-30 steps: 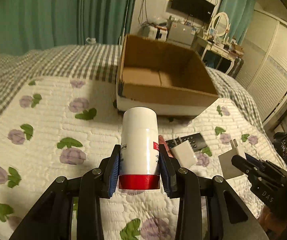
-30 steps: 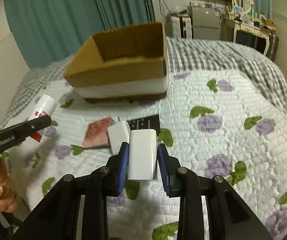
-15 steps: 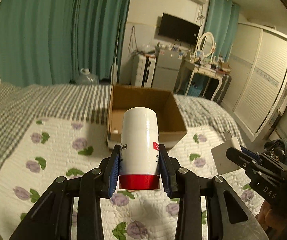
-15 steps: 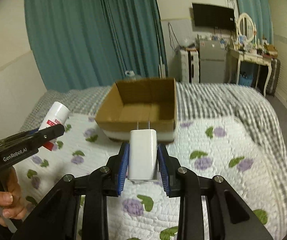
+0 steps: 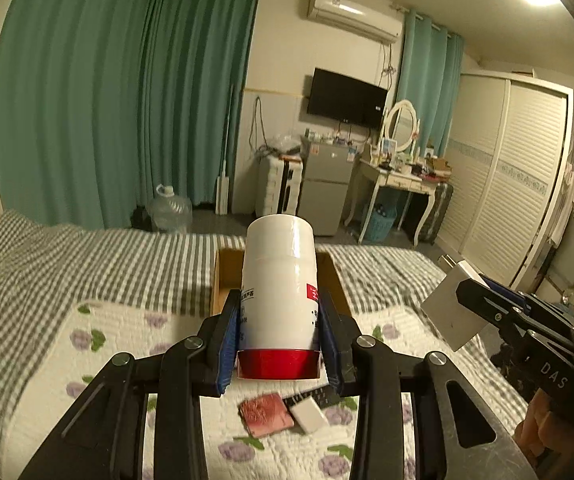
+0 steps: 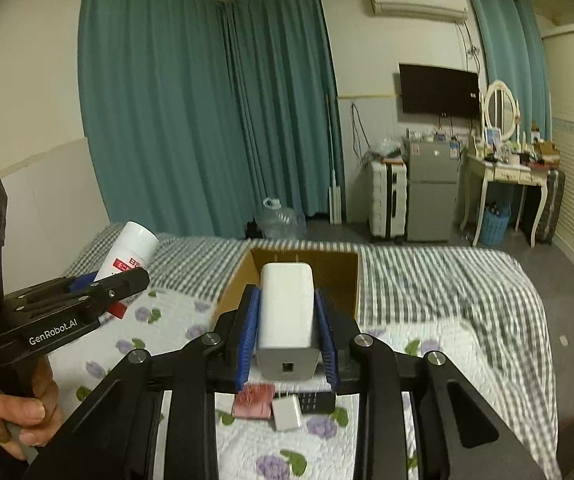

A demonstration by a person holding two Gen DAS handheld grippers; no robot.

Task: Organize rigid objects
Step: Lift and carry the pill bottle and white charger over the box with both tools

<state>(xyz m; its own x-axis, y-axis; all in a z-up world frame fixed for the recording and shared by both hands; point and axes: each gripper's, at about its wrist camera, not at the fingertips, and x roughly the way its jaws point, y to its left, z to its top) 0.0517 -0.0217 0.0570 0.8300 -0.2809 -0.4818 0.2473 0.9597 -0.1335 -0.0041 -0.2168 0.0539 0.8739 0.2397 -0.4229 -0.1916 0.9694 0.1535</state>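
Cardboard box (image 5: pixel 223 280) sits half-hidden behind left tongs (image 5: pixel 278 344) clamping bottle (image 5: pixel 278 288), right tongs (image 6: pixel 286 332) charger (image 6: pixel 286 308).

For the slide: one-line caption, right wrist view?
Right gripper clamps white charger, raised before cardboard box on the bed.

The left gripper (image 5: pixel 278 334) is held up in the air with its blue pads (image 5: pixel 227 336) squeezed tight on a white bottle (image 5: pixel 279 288). The right gripper (image 6: pixel 286 330) is up too, pinching a white charger (image 6: pixel 286 308). A bare hand (image 6: pixel 15 412) grips the left handle
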